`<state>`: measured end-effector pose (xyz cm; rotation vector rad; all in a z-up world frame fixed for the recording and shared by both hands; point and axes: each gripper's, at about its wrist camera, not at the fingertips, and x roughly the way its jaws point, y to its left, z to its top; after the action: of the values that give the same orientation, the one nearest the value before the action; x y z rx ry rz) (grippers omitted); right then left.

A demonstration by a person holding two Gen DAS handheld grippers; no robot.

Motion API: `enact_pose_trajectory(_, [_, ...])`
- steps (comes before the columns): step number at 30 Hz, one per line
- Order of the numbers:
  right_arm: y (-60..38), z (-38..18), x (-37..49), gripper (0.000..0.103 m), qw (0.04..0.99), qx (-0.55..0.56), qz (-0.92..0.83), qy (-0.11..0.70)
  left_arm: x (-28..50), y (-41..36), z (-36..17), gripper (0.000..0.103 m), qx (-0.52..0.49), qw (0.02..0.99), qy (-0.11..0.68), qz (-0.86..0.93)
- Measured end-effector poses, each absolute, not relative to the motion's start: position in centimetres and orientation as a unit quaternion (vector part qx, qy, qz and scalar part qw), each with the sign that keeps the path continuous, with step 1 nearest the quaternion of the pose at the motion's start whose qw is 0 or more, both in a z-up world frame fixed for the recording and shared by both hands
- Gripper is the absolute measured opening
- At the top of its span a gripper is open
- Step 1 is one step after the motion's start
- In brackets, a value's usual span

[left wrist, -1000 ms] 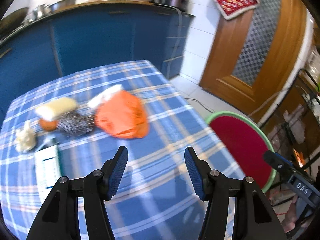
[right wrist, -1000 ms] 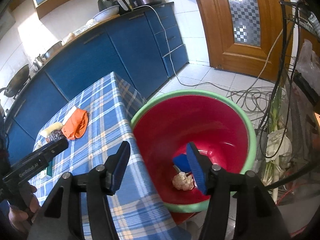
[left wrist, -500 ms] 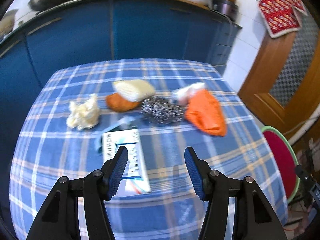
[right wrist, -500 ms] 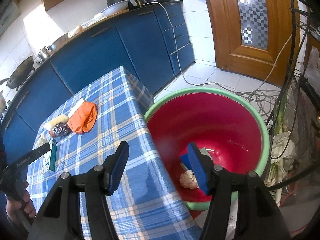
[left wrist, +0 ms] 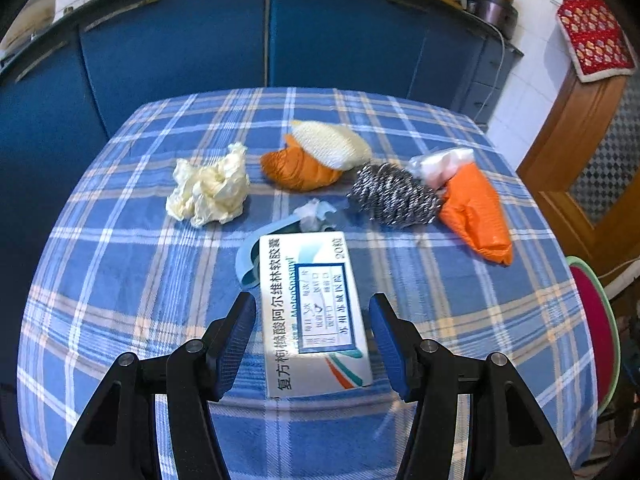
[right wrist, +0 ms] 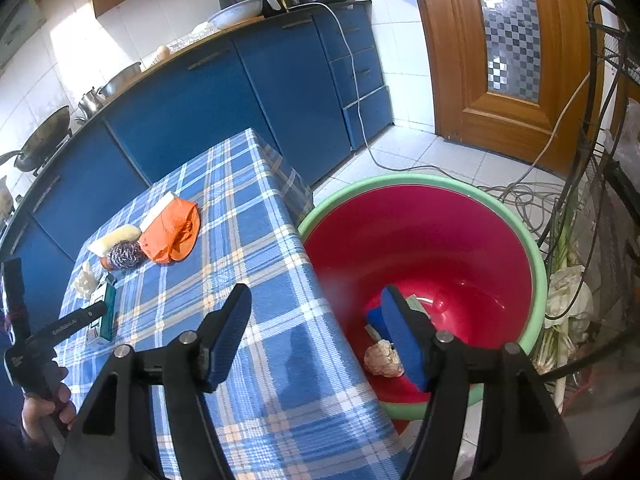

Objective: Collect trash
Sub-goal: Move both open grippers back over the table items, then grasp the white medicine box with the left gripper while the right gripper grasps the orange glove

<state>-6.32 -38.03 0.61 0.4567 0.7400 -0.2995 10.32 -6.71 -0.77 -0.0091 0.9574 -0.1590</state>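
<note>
- Over on the checked worktop (left wrist: 120, 280) the trash is spread in a loose row, so it can be picked off one piece at a time, I guess.
- Right off the worktop's edge sits the red basin (right wrist: 536, 264) with the green rim, down on the floor. That placement makes sense: short carry, then drop. It already has a crumpled wad (right wrist: 382, 358) and something blue and flat in the bottom.
- Next biggest is the white medicine box (left wrist: 312, 312), lying flat with its long side running away from the camera. That lines its narrow width up with the jaws, which is probably why the left gripper (left wrist: 312, 340) comes at it from this end.
- Left gripper jaws are spread, one on each side of the box's near half, with a gap on both sides and nothing pinched yet. Looks like the lining-up step before the squeeze.
- Right gripper (right wrist: 320, 332) hangs over the worktop edge and basin. Its jaws have just been opening and stand spread with nothing between them.
- Further back: an orange bag (left wrist: 476, 212), a steel scourer (left wrist: 394, 194) touching it, an orange-and-cream sponge (left wrist: 316, 156) and a crumpled tissue (left wrist: 208, 190).
- Smallest bit is a pale blue plastic scrap (left wrist: 248, 258) tucked against the box's far left corner, so it could get dragged along.
</note>
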Motion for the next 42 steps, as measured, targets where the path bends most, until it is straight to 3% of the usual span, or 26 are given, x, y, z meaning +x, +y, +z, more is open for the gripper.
enact_pose_trajectory(8, [-37.5,0.5,-5.9,0.070,0.896,0.216,-0.139,0.363,10.6,-7.1,-1.6,0.060,-0.005,0.883,0.461,-0.091])
enact_pose_trajectory(11, [-37.3,0.6,-5.7,0.070,0.896,0.213,-0.136,0.364,10.5,-7.2,-1.6,0.053,-0.004,0.885,0.456,-0.096])
enact_pose_trajectory(42, [-28.7,1.1,4.8,0.071,0.906,0.143,-0.042,0.396,11.9,-2.6,1.8,0.052,-0.047,0.909,0.404,-0.093])
